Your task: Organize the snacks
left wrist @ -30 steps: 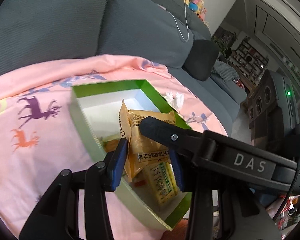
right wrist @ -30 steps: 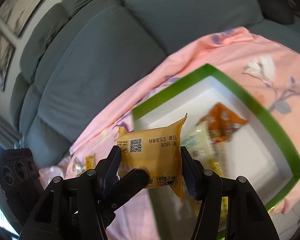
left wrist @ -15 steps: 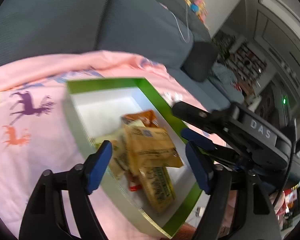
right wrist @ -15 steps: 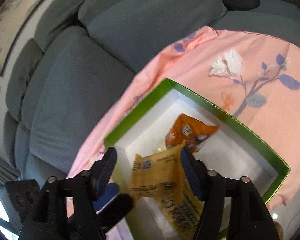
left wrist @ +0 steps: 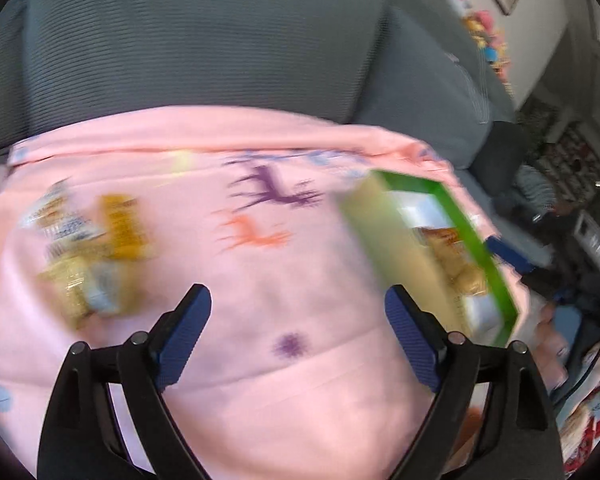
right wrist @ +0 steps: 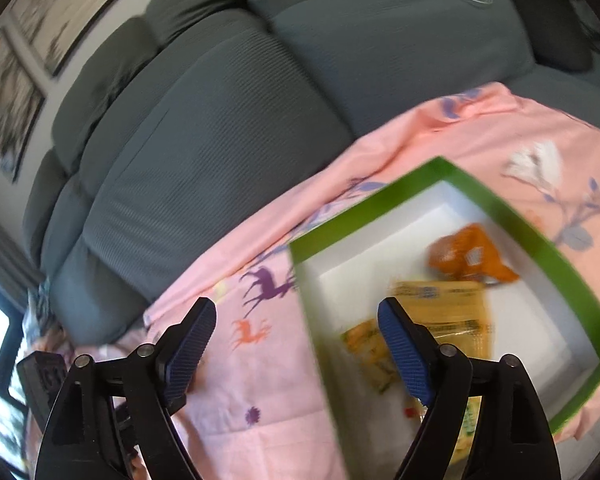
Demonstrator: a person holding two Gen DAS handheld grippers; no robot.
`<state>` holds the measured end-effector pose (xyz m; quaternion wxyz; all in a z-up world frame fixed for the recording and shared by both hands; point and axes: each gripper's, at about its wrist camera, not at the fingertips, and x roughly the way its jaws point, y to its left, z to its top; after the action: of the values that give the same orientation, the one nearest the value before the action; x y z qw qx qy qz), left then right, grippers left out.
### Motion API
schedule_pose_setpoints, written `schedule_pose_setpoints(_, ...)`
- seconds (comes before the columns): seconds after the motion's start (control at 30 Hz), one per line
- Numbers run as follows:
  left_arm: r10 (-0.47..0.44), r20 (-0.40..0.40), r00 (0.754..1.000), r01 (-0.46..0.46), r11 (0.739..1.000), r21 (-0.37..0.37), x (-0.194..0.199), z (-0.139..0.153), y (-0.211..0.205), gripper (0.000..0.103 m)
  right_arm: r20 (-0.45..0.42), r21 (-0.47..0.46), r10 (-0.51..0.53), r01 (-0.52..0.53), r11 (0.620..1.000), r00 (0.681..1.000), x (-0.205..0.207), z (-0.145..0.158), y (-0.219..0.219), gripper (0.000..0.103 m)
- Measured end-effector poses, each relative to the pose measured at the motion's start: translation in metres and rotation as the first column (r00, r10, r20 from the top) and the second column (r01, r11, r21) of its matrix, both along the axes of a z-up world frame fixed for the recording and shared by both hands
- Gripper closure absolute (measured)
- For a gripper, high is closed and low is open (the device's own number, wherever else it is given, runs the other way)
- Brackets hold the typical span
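Observation:
A green-rimmed white box [right wrist: 572, 280] lies on a pink cloth and holds several snack packets: an orange one [right wrist: 468, 256], a yellow one [right wrist: 444, 312] and others below. The box also shows at the right in the left wrist view [left wrist: 472, 240]. A blurred heap of loose snack packets [left wrist: 88, 252] lies on the cloth at the left. My left gripper [left wrist: 298, 336] is open and empty over bare cloth between the heap and the box. My right gripper [right wrist: 296, 348] is open and empty above the box's left wall.
The pink cloth [left wrist: 292, 400] with deer prints covers the seat of a grey sofa [right wrist: 228, 112]. A dark cushion [left wrist: 496, 152] sits on the sofa at the right. Shelves and clutter stand at the far right [left wrist: 572, 160].
Both grippers have let go of their yellow packets, which now lie in the box. My left gripper has swung left towards the loose heap. My right gripper has drawn back leftward over the box's wall.

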<state>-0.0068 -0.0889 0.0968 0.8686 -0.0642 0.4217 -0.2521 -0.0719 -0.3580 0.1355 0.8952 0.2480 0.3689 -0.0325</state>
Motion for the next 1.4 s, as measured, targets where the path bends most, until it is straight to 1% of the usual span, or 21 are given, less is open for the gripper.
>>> schedule_pose_setpoints(0.07, 0.058, -0.005, 0.998, -0.058, 0.998, 0.040, -0.002, -0.007, 0.032, 0.014, -0.016, -0.019, 0.031, -0.032, 0.999, 0.999, 0.010, -0.003, 0.016, 0.017)
schedule_pose_setpoints(0.13, 0.125, -0.012, 0.992, -0.124, 0.988, 0.098, -0.004, -0.014, 0.062, 0.014, -0.048, -0.045, 0.066, -0.068, 0.997, 0.997, 0.021, -0.009, 0.036, 0.015)
schedule_pose_setpoints(0.23, 0.226, -0.011, 0.974, -0.224, 0.970, 0.094, -0.007, -0.024, 0.106, 0.014, -0.091, -0.086, 0.119, -0.126, 0.988, 0.989, 0.035, -0.021, 0.071, 0.014)
schedule_pose_setpoints(0.3, 0.322, -0.047, 0.945, -0.317, 0.943, 0.098, -0.001, -0.033, 0.135, 0.014, -0.125, -0.104, 0.165, -0.178, 0.978, 0.978, 0.043, -0.032, 0.097, 0.014)
schedule_pose_setpoints(0.37, 0.386, -0.070, 0.920, -0.376, 0.919, 0.122, 0.007, -0.035, 0.158, 0.014, -0.160, -0.110, 0.212, -0.231, 0.967, 0.964, 0.051, -0.043, 0.120, 0.014)
schedule_pose_setpoints(0.4, 0.410, -0.069, 0.909, -0.400, 0.908, 0.121, 0.009, -0.035, 0.169, 0.014, -0.184, -0.113, 0.237, -0.260, 0.959, 0.954, 0.057, -0.049, 0.132, 0.014)
schedule_pose_setpoints(0.47, 0.480, -0.069, 0.874, -0.474, 0.876, 0.087, 0.009, -0.031, 0.195, 0.014, -0.231, -0.114, 0.277, -0.309, 0.944, 0.933, 0.070, -0.059, 0.155, 0.014)
schedule_pose_setpoints(0.57, 0.549, -0.080, 0.832, -0.547, 0.836, 0.051, 0.008, -0.031, 0.218, 0.014, -0.301, -0.063, 0.344, -0.378, 0.924, 0.890, 0.095, -0.077, 0.186, 0.014)
schedule_pose_setpoints(0.6, 0.553, -0.092, 0.828, -0.550, 0.833, 0.057, 0.010, -0.033, 0.221, 0.014, -0.324, -0.040, 0.363, -0.395, 0.918, 0.874, 0.107, -0.084, 0.198, 0.014)
schedule_pose_setpoints(0.73, 0.549, -0.125, 0.826, -0.545, 0.836, 0.071, 0.015, -0.038, 0.223, 0.014, -0.410, -0.030, 0.376, -0.424, 0.905, 0.831, 0.148, -0.114, 0.234, 0.014)
schedule_pose_setpoints(0.87, 0.534, -0.135, 0.835, -0.531, 0.845, 0.061, 0.016, -0.037, 0.221, 0.014, -0.473, -0.050, 0.352, -0.423, 0.905, 0.808, 0.177, -0.141, 0.248, 0.014)
schedule_pose_setpoints(0.93, 0.522, -0.132, 0.843, -0.518, 0.853, 0.062, 0.017, -0.036, 0.218, 0.014, -0.495, -0.062, 0.335, -0.418, 0.907, 0.801, 0.186, -0.152, 0.249, 0.022)
schedule_pose_setpoints(0.97, 0.518, -0.130, 0.846, -0.514, 0.856, 0.064, 0.018, -0.037, 0.217, 0.014, -0.508, -0.065, 0.329, -0.416, 0.907, 0.796, 0.189, -0.155, 0.248, 0.032)
schedule_pose_setpoints(1.0, 0.513, -0.129, 0.849, -0.509, 0.859, 0.065, 0.020, -0.038, 0.214, 0.014, -0.515, -0.078, 0.315, -0.409, 0.909, 0.797, 0.190, -0.159, 0.247, 0.038)
schedule_pose_setpoints(1.03, 0.506, -0.130, 0.853, -0.502, 0.862, 0.062, 0.020, -0.038, 0.213, 0.014, -0.498, -0.085, 0.315, -0.407, 0.910, 0.808, 0.189, -0.159, 0.247, 0.038)
schedule_pose_setpoints(1.07, 0.498, -0.134, 0.857, -0.495, 0.867, 0.055, 0.021, -0.038, 0.212, 0.014, -0.477, -0.084, 0.325, -0.410, 0.908, 0.817, 0.187, -0.157, 0.245, 0.048)
schedule_pose_setpoints(1.1, 0.491, -0.139, 0.860, -0.489, 0.871, 0.049, 0.022, -0.040, 0.211, 0.014, -0.474, -0.079, 0.332, -0.415, 0.907, 0.816, 0.186, -0.157, 0.244, 0.066)
schedule_pose_setpoints(1.17, 0.471, -0.147, 0.870, -0.472, 0.881, 0.031, 0.022, -0.039, 0.207, 0.014, -0.467, -0.068, 0.333, -0.409, 0.910, 0.819, 0.180, -0.155, 0.238, 0.067)
schedule_pose_setpoints(1.27, 0.454, -0.138, 0.880, -0.454, 0.890, 0.036, 0.021, -0.038, 0.200, 0.014, -0.459, -0.061, 0.320, -0.389, 0.919, 0.829, 0.166, -0.145, 0.227, 0.067)
schedule_pose_setpoints(1.33, 0.448, -0.130, 0.885, -0.446, 0.894, 0.047, 0.020, -0.037, 0.195, 0.014, -0.435, -0.073, 0.330, -0.398, 0.914, 0.838, 0.153, -0.133, 0.222, 0.067)
schedule_pose_setpoints(1.4, 0.441, -0.131, 0.888, -0.438, 0.897, 0.052, 0.020, -0.038, 0.191, 0.014, -0.424, -0.114, 0.325, -0.406, 0.907, 0.846, 0.136, -0.120, 0.217, 0.067)
